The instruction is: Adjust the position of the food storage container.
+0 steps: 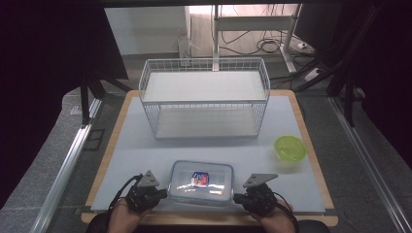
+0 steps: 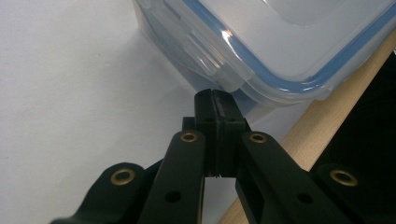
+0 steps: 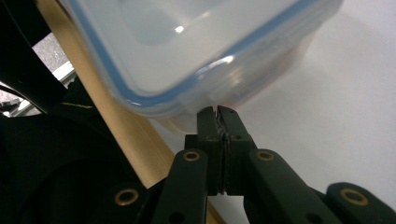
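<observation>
Left tool (image 2: 215, 95) pressed together, tips at container (image 2: 289, 42) latch; right tool (image 3: 218, 112) likewise, under container's corner.

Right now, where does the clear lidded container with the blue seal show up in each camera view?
High view: container bottom centre, between both grippers.
Left gripper view: upper right, just beyond the shut jaws.
Right gripper view: top centre, just beyond the shut jaws.
Shared landmark: the table's wooden edge.

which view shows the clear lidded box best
The high view: the whole clear box lies between both grippers, with a red and blue packet inside. The left gripper view and the right gripper view each give one corner, close and cropped.
</observation>
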### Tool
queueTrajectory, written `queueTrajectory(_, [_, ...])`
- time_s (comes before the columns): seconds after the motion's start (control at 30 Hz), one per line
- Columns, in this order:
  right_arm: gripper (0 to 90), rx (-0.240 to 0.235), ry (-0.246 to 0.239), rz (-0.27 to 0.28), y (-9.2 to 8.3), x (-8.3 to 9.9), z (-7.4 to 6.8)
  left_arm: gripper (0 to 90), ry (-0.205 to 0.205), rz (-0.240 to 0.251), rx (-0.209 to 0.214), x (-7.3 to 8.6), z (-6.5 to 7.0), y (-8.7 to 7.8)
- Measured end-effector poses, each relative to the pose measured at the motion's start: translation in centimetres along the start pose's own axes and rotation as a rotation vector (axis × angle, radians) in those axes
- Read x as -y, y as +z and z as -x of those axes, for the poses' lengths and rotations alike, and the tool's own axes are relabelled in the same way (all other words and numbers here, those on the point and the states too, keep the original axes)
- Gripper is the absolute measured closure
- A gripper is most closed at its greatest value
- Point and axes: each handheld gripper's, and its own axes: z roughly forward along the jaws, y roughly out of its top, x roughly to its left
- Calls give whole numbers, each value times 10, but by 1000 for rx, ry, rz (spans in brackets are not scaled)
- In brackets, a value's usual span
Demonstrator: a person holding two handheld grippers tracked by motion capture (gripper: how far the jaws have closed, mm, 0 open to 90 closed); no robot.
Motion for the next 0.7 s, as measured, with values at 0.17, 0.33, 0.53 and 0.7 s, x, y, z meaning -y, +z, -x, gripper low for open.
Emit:
queueTrajectory(0.17, [897,24,8,1,1,-4,7,900,6,1,-8,-7,0,4])
queueTrajectory(0.33, [899,77,21,10,3,-11,22,900,30,-10,-28,-17,0,15])
queueTrajectory(0.53, [900,91,33,10,4,-17,39,900,35,-10,-45,-34,-8,27])
queueTrajectory(0.7, [900,124,30,10,3,-20,48,900,44,-9,-62,-47,-12,37])
